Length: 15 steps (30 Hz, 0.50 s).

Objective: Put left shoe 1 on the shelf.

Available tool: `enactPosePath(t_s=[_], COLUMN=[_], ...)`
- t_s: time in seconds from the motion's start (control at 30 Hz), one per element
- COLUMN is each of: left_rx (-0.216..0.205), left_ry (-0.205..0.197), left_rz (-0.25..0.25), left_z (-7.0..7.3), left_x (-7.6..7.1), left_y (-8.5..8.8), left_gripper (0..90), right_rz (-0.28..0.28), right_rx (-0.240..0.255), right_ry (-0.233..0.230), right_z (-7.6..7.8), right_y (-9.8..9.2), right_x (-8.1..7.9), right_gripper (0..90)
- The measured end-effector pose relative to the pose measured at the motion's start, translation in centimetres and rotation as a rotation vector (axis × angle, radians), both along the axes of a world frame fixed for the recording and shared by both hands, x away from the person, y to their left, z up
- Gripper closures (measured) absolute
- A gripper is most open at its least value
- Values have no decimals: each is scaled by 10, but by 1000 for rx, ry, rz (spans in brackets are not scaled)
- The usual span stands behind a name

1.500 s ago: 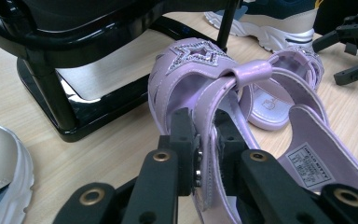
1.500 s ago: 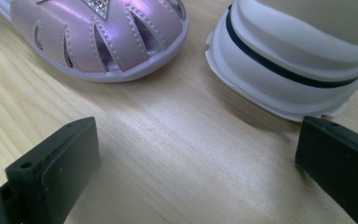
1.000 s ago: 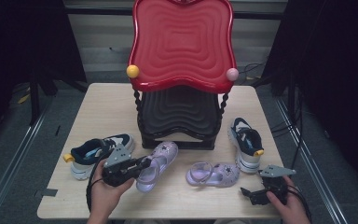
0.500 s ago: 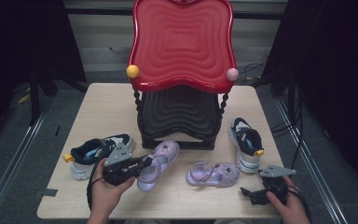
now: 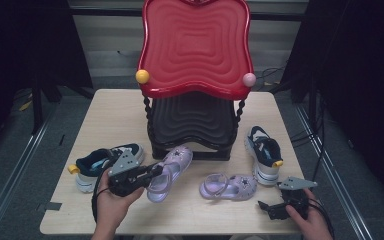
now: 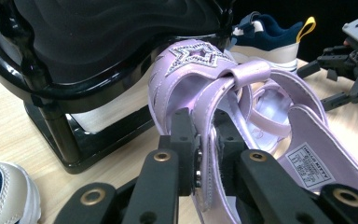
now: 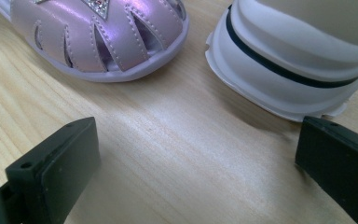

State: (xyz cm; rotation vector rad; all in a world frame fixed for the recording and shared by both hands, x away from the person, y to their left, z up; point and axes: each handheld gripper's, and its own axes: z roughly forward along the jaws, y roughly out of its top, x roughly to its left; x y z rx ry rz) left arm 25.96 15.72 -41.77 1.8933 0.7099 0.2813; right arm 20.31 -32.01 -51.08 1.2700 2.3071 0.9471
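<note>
A: Plainly the left gripper (image 6: 200, 140) was pressed together on the heel strap (image 6: 214, 116) of the lilac sandal (image 5: 169, 167), a thin band between the two black jaws and nothing more. The sandal hung tilted, toe toward the black lower shelf (image 5: 192, 120) of the red-topped shoe rack (image 5: 195, 50), heel over the wooden table (image 5: 115, 115).

B: And the right gripper (image 5: 272, 207)?

A: It rested low near the table's front right corner, jaws spread wide, holding nothing. In the right gripper view bare wood lay between the jaws, with the toe of the second lilac sandal (image 7: 107, 37) and the white sole of the navy sneaker (image 7: 289, 60) just ahead, neither touched.

B: What looked risky?

A: The strap, mostly. It was soft and narrow, so the shoe could have swung or slid out of the pinch if the hand turned quickly. The toe also sat close to the shelf's rim; a push forward at that angle could have caught it on the edge instead of clearing it.

B: Anything nearby to knock?

A: The other navy sneaker (image 5: 105, 165) lay just beside the left hand (image 5: 111, 202), so a backward sweep might have nudged it.
</note>
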Motion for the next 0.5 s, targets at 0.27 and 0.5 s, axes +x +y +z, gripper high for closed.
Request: enactPosePath(t_s=[0.27,0.5], left_rx=[1,-7], left_ry=[-18,-27], left_rz=[-4,-8], left_z=[7,15], left_x=[-1,-1], left_y=[-1,-4], left_gripper=[816,816], right_rz=[0,-2], right_rx=[0,0], right_ry=[-1,1], right_z=[0,0], right_y=[0,0], right_x=[0,0], right_gripper=[0,0])
